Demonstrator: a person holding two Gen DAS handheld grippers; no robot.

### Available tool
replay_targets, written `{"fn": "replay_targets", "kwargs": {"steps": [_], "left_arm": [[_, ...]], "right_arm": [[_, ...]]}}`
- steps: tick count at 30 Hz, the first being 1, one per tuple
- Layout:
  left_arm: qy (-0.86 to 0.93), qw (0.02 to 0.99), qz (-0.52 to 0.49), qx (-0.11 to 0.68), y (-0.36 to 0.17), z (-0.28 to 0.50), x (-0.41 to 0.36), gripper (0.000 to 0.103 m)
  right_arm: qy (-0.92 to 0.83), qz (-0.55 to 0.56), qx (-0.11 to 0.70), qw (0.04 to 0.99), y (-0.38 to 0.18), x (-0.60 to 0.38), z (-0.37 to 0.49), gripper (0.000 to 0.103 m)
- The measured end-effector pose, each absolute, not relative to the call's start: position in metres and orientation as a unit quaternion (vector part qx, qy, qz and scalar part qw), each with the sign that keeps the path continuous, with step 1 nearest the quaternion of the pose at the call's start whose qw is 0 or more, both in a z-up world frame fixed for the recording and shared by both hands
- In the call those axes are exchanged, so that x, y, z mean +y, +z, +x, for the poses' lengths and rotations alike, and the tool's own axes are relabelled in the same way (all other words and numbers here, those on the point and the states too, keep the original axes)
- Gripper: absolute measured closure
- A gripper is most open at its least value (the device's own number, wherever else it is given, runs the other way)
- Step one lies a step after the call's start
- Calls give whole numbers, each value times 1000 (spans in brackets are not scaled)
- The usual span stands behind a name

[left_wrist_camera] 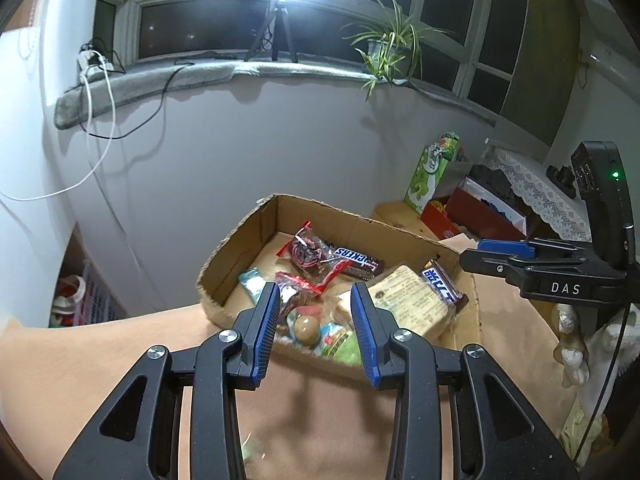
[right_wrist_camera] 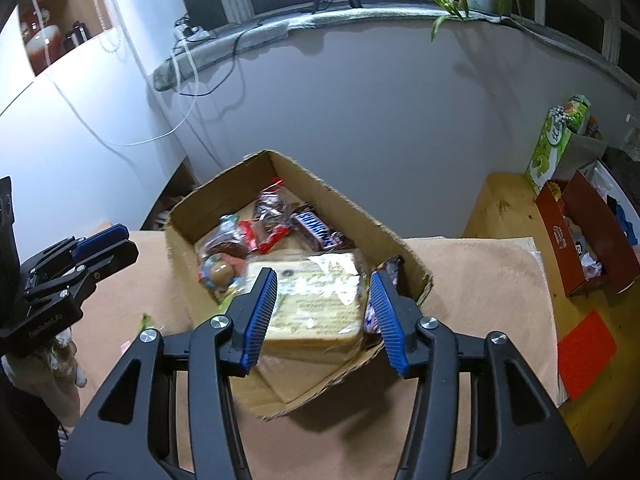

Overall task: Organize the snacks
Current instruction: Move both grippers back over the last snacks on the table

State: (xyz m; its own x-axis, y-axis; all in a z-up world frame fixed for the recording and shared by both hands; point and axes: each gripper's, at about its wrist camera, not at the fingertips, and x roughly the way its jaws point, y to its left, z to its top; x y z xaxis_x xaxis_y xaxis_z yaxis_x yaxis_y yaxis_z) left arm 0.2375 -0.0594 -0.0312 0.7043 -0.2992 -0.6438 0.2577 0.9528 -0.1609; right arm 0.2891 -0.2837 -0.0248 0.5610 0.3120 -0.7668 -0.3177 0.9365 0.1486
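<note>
An open cardboard box [left_wrist_camera: 240, 236] [right_wrist_camera: 180, 216] sits on the tan tabletop and holds several snacks: a Snickers bar [left_wrist_camera: 356, 258] [right_wrist_camera: 316, 232], red-ended wrapped snacks [left_wrist_camera: 308, 254] [right_wrist_camera: 264, 236], a large wrapped bread slice [left_wrist_camera: 412, 304] [right_wrist_camera: 316, 312], a blue-and-white bar [left_wrist_camera: 442, 286] and small sweets [left_wrist_camera: 308, 330]. My left gripper [left_wrist_camera: 316, 300] is open and empty above the box's near edge. My right gripper [right_wrist_camera: 322, 288] is open, its jaws either side of the bread slice. The right gripper also shows in the left wrist view [left_wrist_camera: 480, 254], and the left one in the right wrist view [right_wrist_camera: 116, 240].
A red box [right_wrist_camera: 576, 240] [left_wrist_camera: 472, 216] with items and a green carton [right_wrist_camera: 556, 144] [left_wrist_camera: 434, 164] stand at the right on a wooden surface [right_wrist_camera: 504, 208]. A red paper [right_wrist_camera: 584, 354] lies near the right edge. A wall and a windowsill with a plant [left_wrist_camera: 388, 44] lie behind.
</note>
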Motion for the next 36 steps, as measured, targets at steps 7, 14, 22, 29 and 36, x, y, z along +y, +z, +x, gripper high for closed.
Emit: {"fn": "replay_targets", "kwargs": {"steps": [7,14,22,29,36], "left_arm": [[-128,929,-40,345,-24,204,-25,68],[-95,931,-72,346,-33,167,15,68],[-81,923,-85,367,-57,132,33,68],[-103,912,-69,391,-80,114,19,68],[-121,902,-46,413,-103,119,2,68]], "right_arm": [[207,-26,426,880,-20,-266,255,52],[252,-35,437,863,-26,-241,222,52],[299,-38,471,829,-48,-211,197,52],[317,-26,488,812,-61,-181,195,52],[343,-1,513,787,-72,-139,215,52]]}}
